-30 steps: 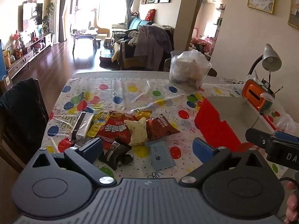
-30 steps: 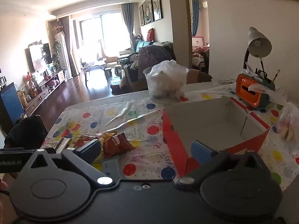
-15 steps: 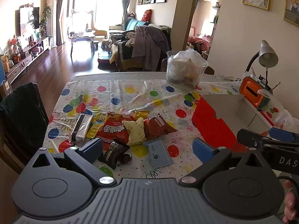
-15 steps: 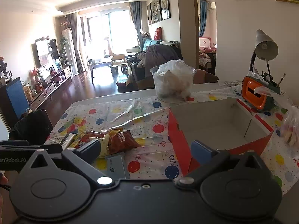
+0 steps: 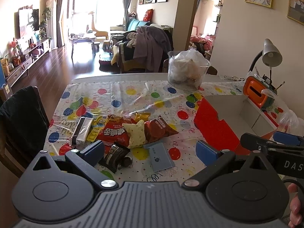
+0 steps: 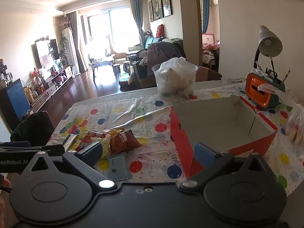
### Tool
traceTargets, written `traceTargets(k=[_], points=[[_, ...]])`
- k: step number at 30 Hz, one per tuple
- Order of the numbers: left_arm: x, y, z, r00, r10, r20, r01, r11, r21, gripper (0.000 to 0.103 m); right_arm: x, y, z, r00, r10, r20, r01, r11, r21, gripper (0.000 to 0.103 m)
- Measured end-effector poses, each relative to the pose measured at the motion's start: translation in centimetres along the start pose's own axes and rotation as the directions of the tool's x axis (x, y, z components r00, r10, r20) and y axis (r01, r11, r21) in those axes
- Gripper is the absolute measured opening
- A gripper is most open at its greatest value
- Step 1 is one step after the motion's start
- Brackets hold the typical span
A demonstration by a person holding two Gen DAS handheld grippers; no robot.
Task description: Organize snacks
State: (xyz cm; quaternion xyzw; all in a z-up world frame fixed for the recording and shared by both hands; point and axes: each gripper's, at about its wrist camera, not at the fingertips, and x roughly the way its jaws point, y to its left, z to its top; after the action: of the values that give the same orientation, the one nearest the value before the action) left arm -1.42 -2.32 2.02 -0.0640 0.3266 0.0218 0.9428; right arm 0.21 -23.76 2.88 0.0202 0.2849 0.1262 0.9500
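both grippers [image 5: 150, 150] [image 6: 148, 151] open, empty

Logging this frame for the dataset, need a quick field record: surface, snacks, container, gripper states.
surface: table with balloon-print cloth
snacks: loose pile on the cloth, left of the box; none in the box
container: red cardboard box, open top, looks empty
left hand-held gripper: open, above the pile, holding nothing
right hand-held gripper: open, holding nothing, near the box's front corner
other: clear tub with plastic bag, desk lamp
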Motion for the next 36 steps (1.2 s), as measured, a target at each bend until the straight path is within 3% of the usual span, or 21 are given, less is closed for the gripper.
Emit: traceTargets(k=[36], points=[[-0.4,0.5,0.3,0.998,0.022,0.053,-0.023,1.0,0.015,0.103,0.1,1.3,0.9,0.999,0.011,0.05,-0.009,0.999,-0.053,0.103]])
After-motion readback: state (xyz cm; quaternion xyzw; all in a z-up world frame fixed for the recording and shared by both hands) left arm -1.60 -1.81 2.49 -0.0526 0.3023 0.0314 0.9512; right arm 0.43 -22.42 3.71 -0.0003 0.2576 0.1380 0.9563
